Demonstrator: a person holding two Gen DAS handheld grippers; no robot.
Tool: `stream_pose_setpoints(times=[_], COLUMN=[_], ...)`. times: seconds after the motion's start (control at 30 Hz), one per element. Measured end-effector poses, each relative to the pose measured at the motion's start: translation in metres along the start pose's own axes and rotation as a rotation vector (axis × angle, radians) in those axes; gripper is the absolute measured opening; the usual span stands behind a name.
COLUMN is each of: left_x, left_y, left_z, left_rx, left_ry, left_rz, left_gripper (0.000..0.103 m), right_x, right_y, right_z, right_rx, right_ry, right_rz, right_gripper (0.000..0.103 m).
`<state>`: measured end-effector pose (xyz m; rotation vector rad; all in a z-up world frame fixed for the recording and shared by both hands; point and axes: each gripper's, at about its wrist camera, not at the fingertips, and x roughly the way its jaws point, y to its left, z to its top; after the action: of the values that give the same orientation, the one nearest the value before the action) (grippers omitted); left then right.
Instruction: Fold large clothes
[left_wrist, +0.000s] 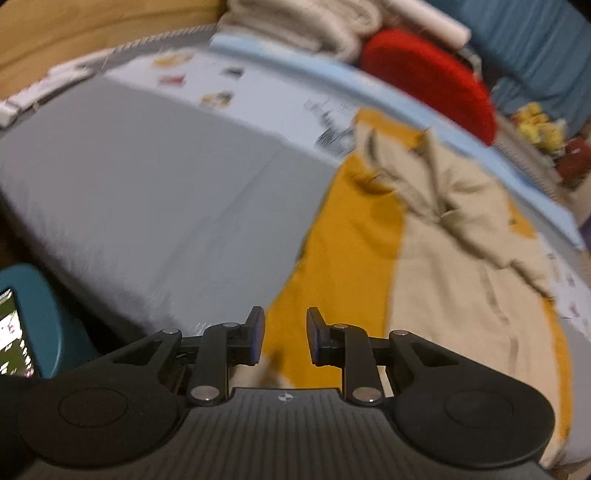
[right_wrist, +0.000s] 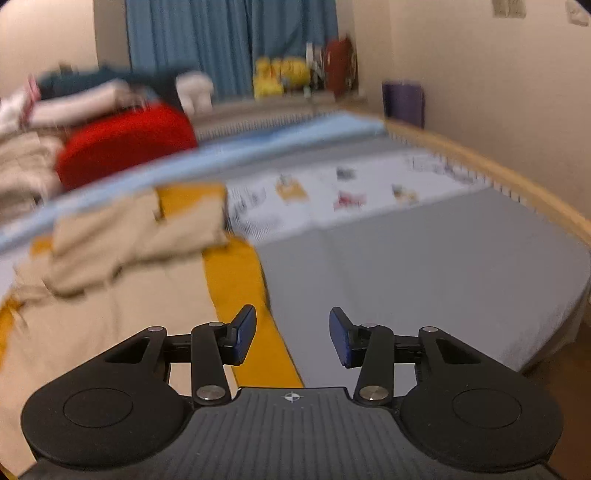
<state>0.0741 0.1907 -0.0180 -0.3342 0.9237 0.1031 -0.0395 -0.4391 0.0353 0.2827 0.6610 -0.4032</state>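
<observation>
**Cloth Ahead, Nothing Grabbed Yet**

Both grippers spread apart, holding nothing. Beige garment (left_wrist: 454, 266) spread on a yellow cloth (left_wrist: 343, 258) on the grey bed (left_wrist: 147, 184), long way running from near edge to far edge. From left gripper (left_wrist: 285, 336): at about 1 o'clock, near edge close by (blurry, so hard to say how close). From right gripper (right_wrist: 292, 336): at about 10 o'clock. Probably left gripper nearer to the near edge.
</observation>
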Motion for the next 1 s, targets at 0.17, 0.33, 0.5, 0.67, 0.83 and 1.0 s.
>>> stream_pose_setpoints(times=[0.17, 0.33, 0.5, 0.67, 0.83, 1.0], left_x=[0.020, 0.034, 0.045, 0.049, 0.051, 0.052], left_y=[0.008, 0.007, 0.002, -0.004, -0.009, -0.011], left_z=[-0.001, -0.007, -0.013, -0.016, -0.018, -0.020], left_rx=[-0.010, 0.019, 0.067, 0.103, 0.121, 0.135], left_ry=[0.085, 0.134, 0.180, 0.187, 0.186, 0.178], left_rz=[0.037, 0.065, 0.091, 0.101, 0.111, 0.121], left_gripper=[0.043, 0.046, 0.046, 0.047, 0.047, 0.047], right_x=[0.031, 0.046, 0.058, 0.060, 0.059, 0.059], right_y=[0.003, 0.001, 0.005, 0.011, 0.012, 0.014], right_z=[-0.018, -0.040, -0.050, -0.055, -0.056, -0.055], right_rx=[0.030, 0.045, 0.033, -0.012, -0.032, -0.046], right_ry=[0.176, 0.290, 0.342, 0.344, 0.342, 0.343], right_rz=[0.002, -0.040, -0.050, -0.059, -0.059, -0.048], right_gripper=[0.047, 0.047, 0.047, 0.048, 0.048, 0.035])
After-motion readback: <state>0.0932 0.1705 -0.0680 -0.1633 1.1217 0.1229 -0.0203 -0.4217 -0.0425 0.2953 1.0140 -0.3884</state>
